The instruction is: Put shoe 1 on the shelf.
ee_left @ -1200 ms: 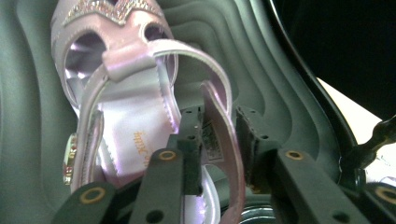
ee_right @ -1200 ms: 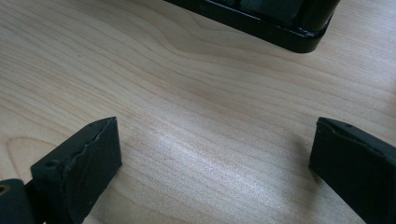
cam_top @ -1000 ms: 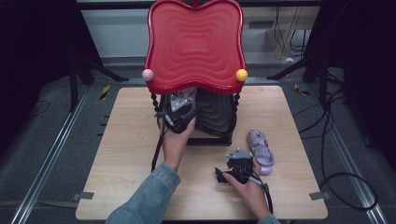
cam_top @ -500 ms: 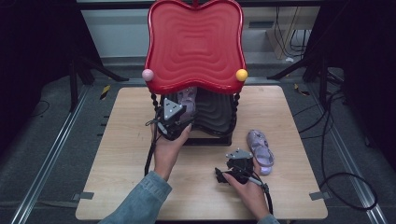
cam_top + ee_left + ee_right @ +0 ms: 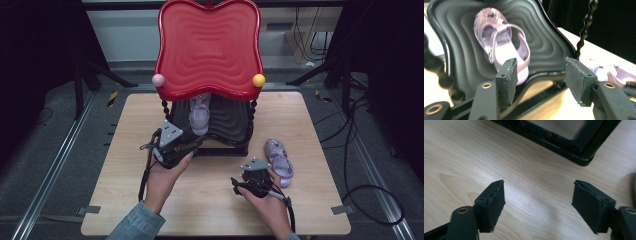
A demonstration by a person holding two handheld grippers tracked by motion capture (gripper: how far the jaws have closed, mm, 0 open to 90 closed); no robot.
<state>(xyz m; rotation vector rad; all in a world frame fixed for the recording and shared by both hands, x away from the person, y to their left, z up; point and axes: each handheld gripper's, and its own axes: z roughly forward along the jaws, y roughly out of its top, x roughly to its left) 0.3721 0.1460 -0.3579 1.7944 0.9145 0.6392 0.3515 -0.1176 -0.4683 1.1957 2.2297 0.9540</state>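
Your left tongs (image 5: 192,144) have just been opening and now stand released, nothing between the black jaws, drawn back from the lower black ribbed tray (image 5: 544,47) of the two-tier rack. In the earlier pictures they were up under the glossy red wavy top tray (image 5: 209,47); now the pale lilac strapped sandal (image 5: 502,47) lies alone on that black tray, its heel end just beyond your left pad, apart from it. I judge that shoe placed and done with.

Further right, your right tongs (image 5: 239,186) hover over bare wooden tabletop (image 5: 499,152), jaws parted with nothing between them, though they have just been closing somewhat. The second lilac sandal (image 5: 279,161) lies on the tabletop just beside that hand, right of the rack's foot, untouched. It looks like your next pickup.
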